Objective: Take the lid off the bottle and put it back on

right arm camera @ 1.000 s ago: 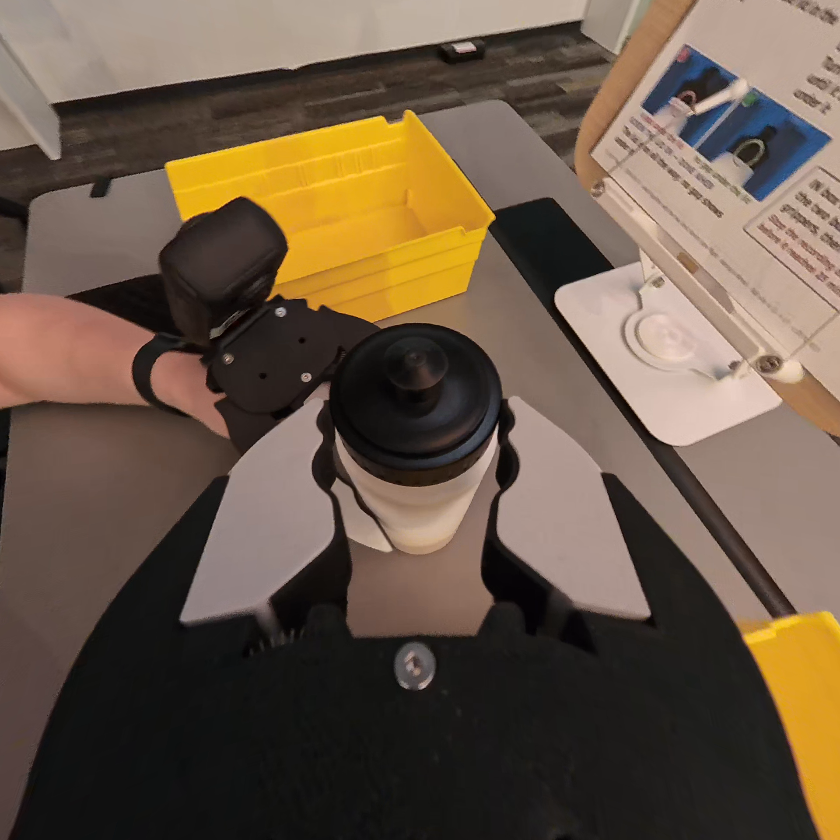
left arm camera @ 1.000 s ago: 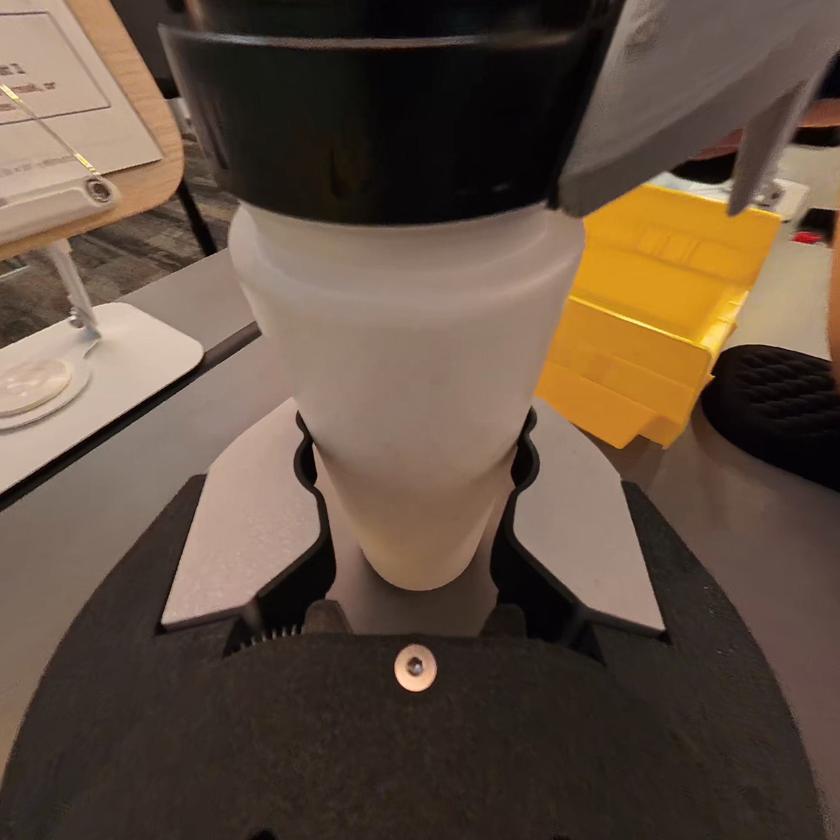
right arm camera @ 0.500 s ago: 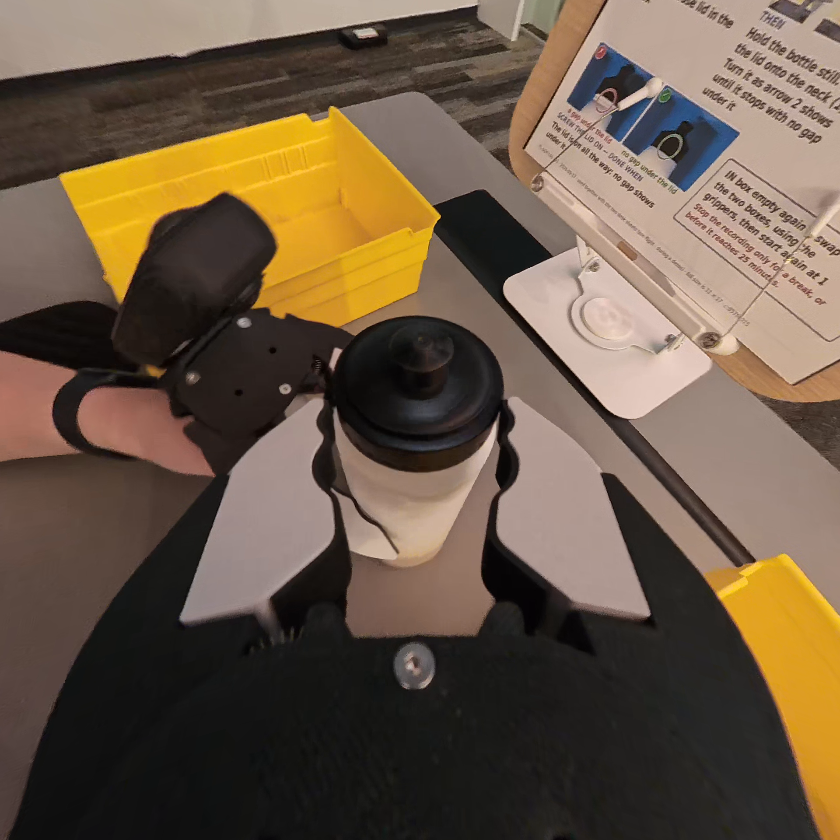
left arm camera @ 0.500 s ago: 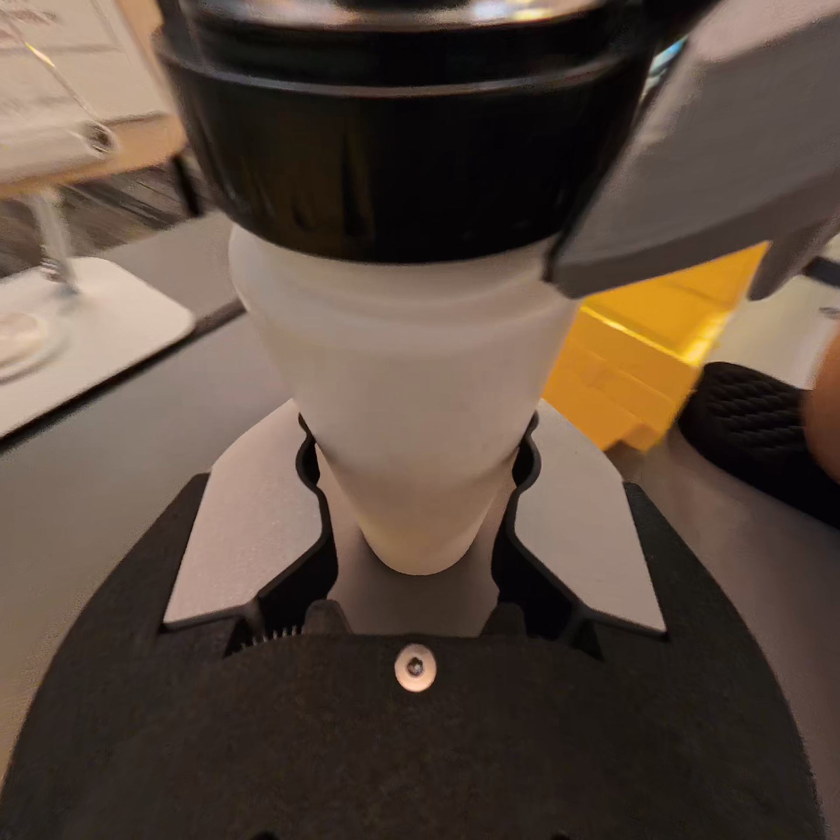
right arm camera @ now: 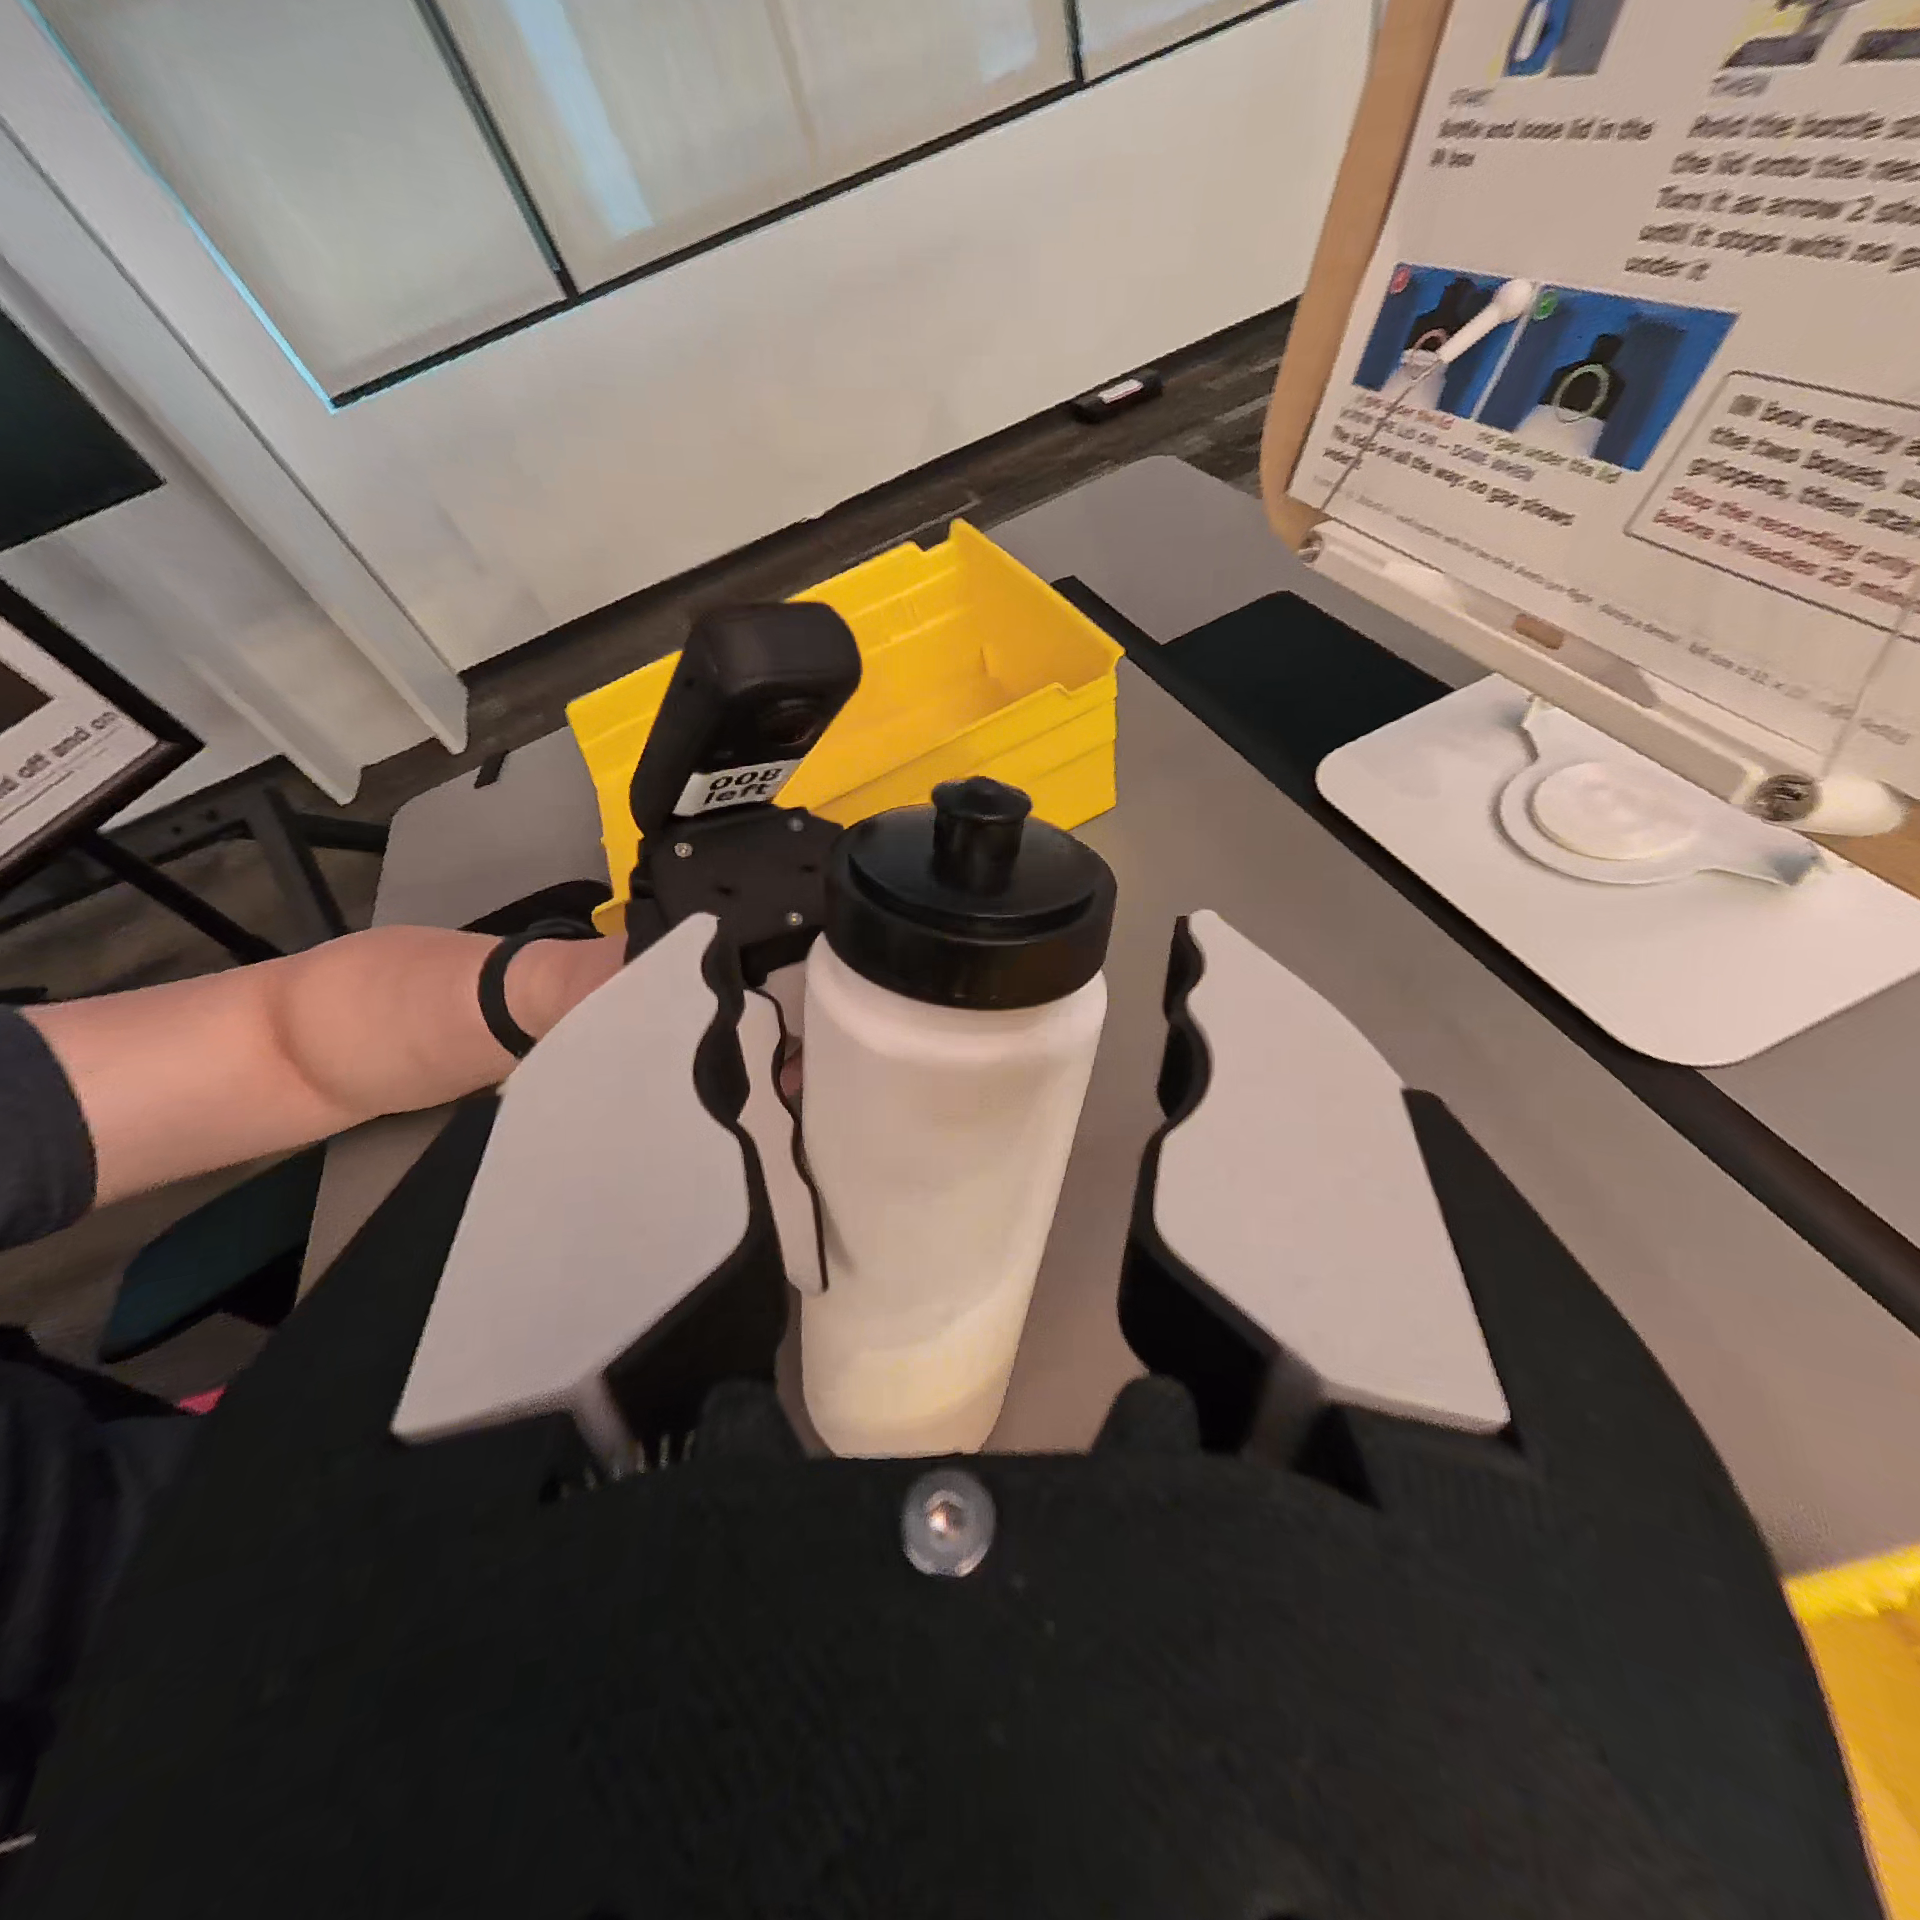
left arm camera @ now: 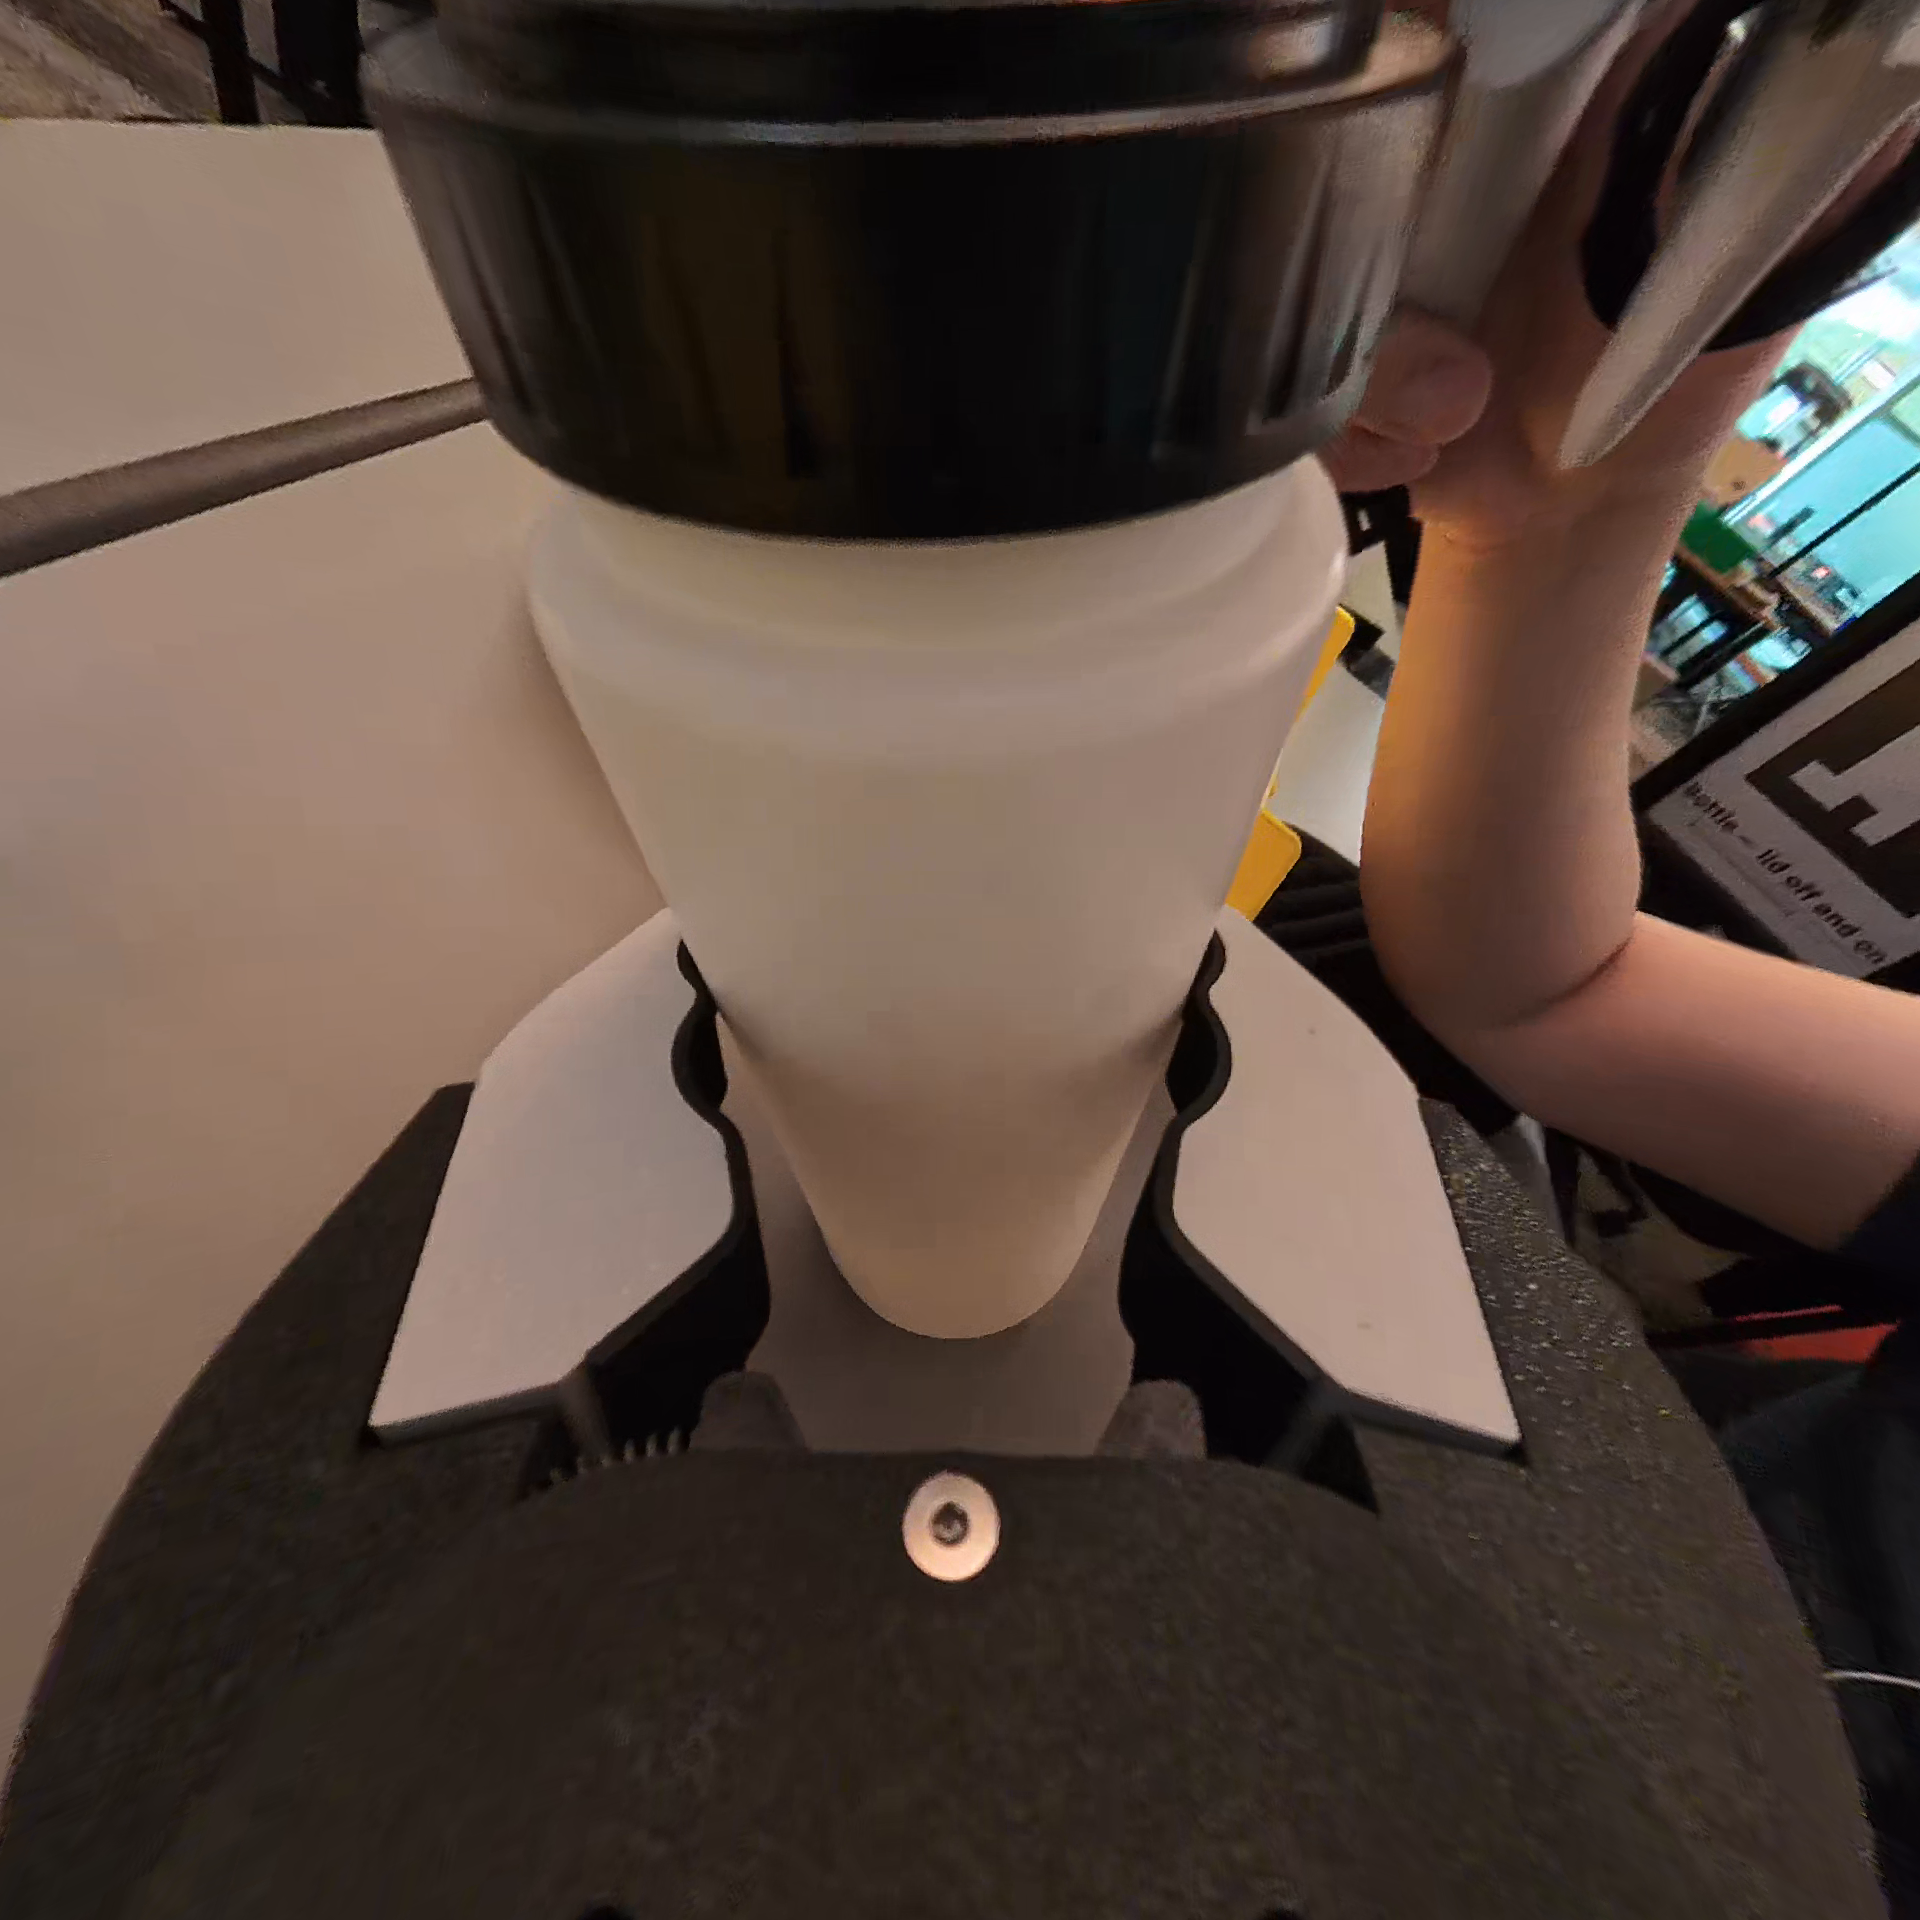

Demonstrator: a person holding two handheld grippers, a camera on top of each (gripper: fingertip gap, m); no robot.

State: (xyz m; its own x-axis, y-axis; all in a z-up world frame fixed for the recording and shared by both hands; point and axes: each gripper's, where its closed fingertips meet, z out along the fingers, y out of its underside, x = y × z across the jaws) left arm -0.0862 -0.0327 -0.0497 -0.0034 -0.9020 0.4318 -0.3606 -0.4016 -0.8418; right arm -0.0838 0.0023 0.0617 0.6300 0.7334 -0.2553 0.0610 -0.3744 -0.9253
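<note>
Here, mid-frame in both views, the white bottle (right arm camera: 935, 1174) stands upright, the left gripper (left arm camera: 951, 1081) clamped on its body. The right gripper (right arm camera: 951, 1049) is released, its jaws spread beside the bottle. The black lid (right arm camera: 971, 914) sits on top.

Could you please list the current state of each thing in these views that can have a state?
Bottle: upright, clamped at its body by the left gripper.
Lid: on the bottle, spout cap pointing up.
Left gripper: shut on the bottle.
Right gripper: open, fingers either side of the bottle, not touching.
Yellow bin: on the table behind the bottle, looks empty.
</note>
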